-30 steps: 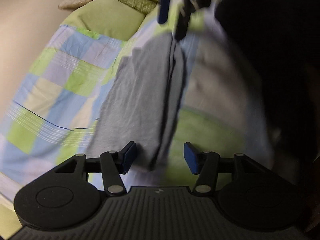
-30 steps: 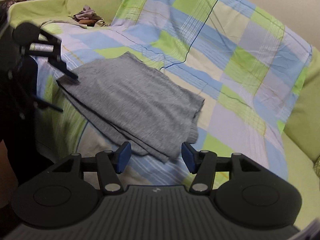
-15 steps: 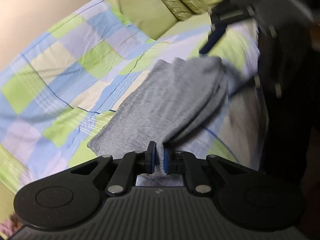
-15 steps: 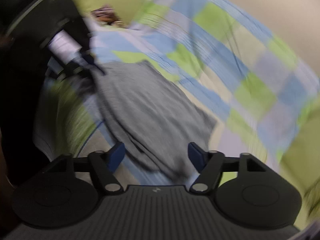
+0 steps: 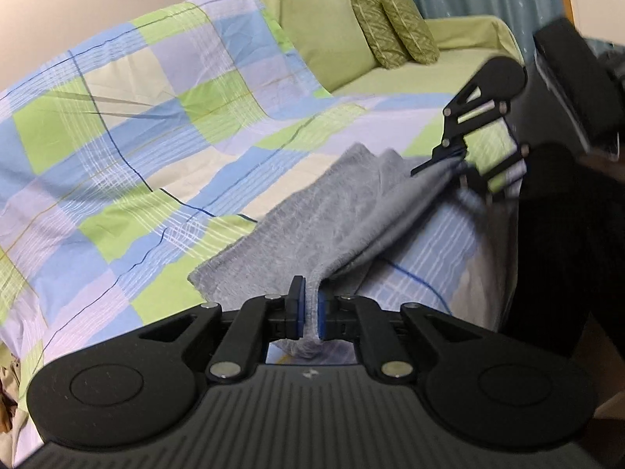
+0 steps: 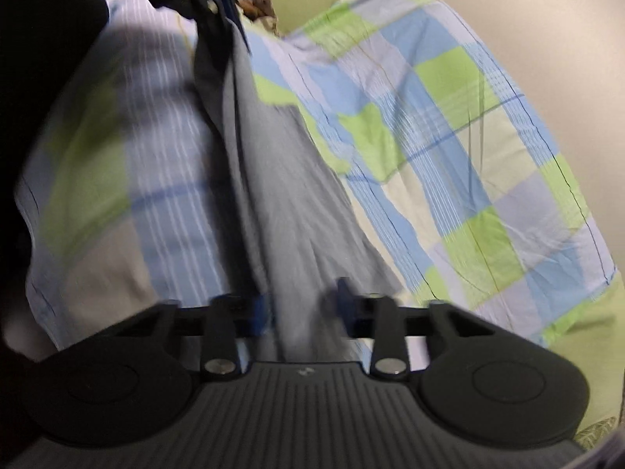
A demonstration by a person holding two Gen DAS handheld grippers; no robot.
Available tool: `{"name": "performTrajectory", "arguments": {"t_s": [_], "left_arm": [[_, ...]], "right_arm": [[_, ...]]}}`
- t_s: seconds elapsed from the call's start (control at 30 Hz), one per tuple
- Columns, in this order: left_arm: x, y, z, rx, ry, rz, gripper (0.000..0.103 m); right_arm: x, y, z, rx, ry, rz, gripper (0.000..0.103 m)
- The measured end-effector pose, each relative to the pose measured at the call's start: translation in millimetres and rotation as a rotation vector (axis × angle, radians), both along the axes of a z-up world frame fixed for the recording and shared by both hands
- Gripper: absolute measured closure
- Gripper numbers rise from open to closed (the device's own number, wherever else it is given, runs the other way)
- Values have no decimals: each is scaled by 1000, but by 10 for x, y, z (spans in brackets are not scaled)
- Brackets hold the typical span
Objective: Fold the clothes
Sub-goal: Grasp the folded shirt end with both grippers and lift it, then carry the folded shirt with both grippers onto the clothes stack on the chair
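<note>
Matt grey knit garment (image 5: 312, 230), checked cotton cover (image 5: 148, 125)

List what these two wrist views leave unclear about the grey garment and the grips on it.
- Right hand-held gripper, right wrist view: motion blur smears its pads; they look apart though it has just been closing on the grey garment.
- Garment type: bunched folds hide its shape in both views.
- Garment's near corner, left wrist view: hidden behind the left hand-held gripper.
- Brownish heap, right wrist view: too small and partly covered.

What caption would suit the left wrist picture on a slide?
Both grippers, left and right, pinch a grey garment over a checked sheet.
</note>
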State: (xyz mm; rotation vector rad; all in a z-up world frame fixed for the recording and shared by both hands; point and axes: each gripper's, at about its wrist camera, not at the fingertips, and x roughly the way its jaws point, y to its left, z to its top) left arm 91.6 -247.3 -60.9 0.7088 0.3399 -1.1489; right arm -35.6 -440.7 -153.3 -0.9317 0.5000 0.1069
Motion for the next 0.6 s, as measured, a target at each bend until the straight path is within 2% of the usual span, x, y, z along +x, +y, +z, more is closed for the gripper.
{"name": "performTrajectory", "arguments": {"t_s": [0.1,0.23,0.3,0.43,0.6], "left_arm": [[-55,-42,-2,40,-80,-13,99],[-236,-27,301,50,-235,-39,100],[-371,-22,533,27,-307,-54,100],[-584,-59,751,-6,-368,-97,100],[-971,-217,927,-51,-425,-230,100]], "right_arm": [[-23,20,61,-20,12,3,99],[-202,56,423,-11,-45,-17,100],[-375,107,632,-18,-88,-28,100],[-782,195,980,-36,-173,-77,101],[-1277,264,1203,-56,-223,-190,101]]}}
